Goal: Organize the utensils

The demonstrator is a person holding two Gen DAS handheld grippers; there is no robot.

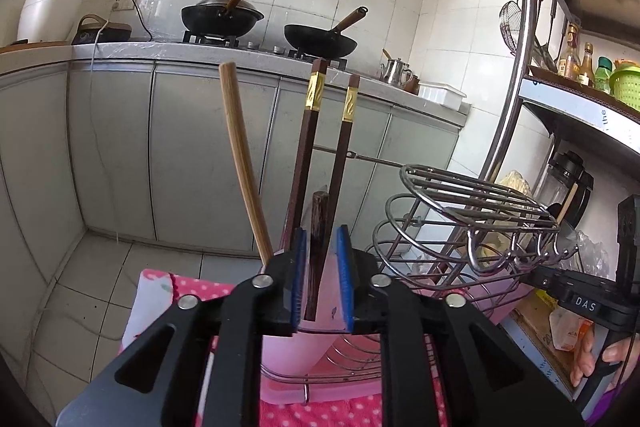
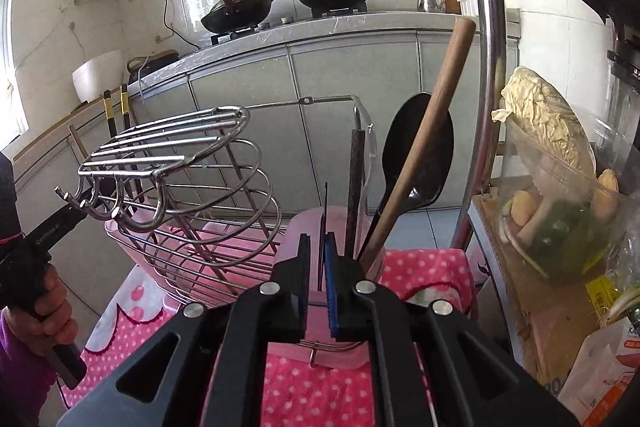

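Observation:
In the left wrist view my left gripper stands open over a pink utensil holder. A dark wooden chopstick stands between the blue pads, with a gap on its right side. Two dark chopsticks with gold bands and a pale wooden stick rise from the holder. In the right wrist view my right gripper is open by a narrow slit around a thin dark strip, over a second pink holder. That holder carries a black spoon, a brown wooden handle and a dark textured stick.
A steel wire rack stands between the two holders on a pink dotted cloth. A metal shelf with bottles rises at the right, beside a clear bowl with cabbage. Hands grip both handles.

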